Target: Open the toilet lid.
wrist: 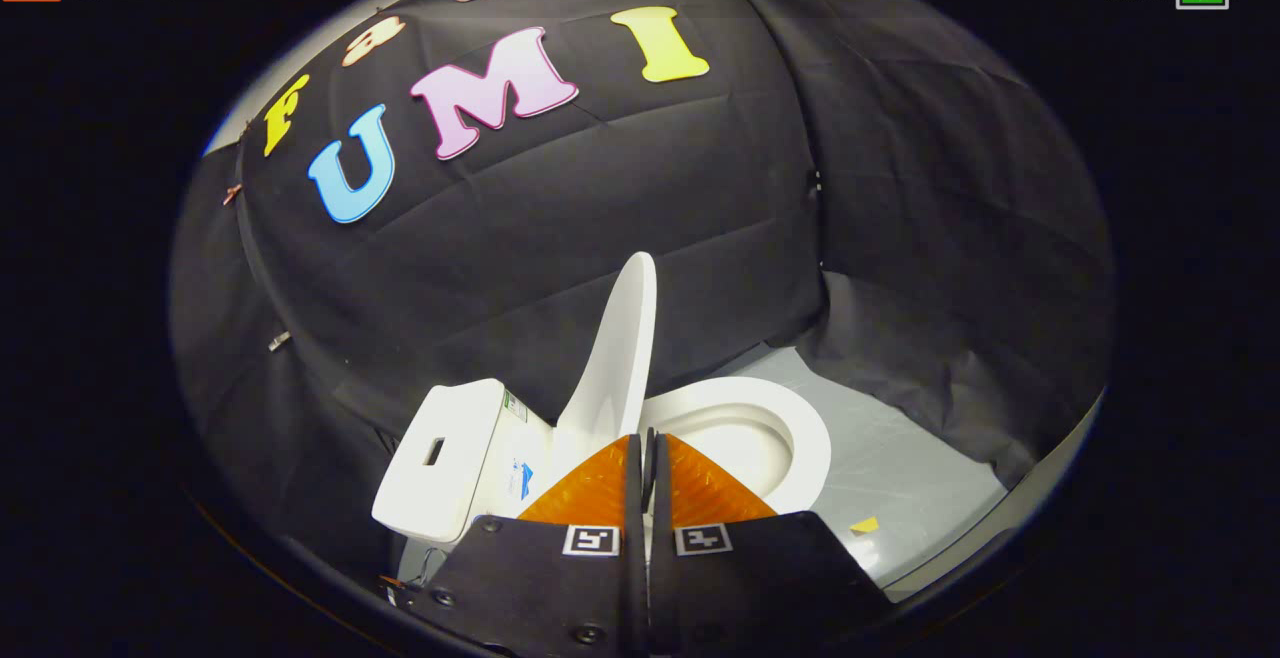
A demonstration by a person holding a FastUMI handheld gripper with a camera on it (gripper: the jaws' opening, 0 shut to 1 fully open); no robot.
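Both hand-held gripper (648, 448) fingers pressed together before raised toilet lid (620, 348).

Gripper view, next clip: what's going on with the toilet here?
A hand-held gripper points at a white toilet in a black-cloth booth. The toilet lid stands raised, upright and seen nearly edge-on, with the seat and bowl exposed beside it and the tank on its other side. The orange fingers are closed together with only a thin slit between them, holding nothing, their tips just short of the lid's base. The lid looks already open.
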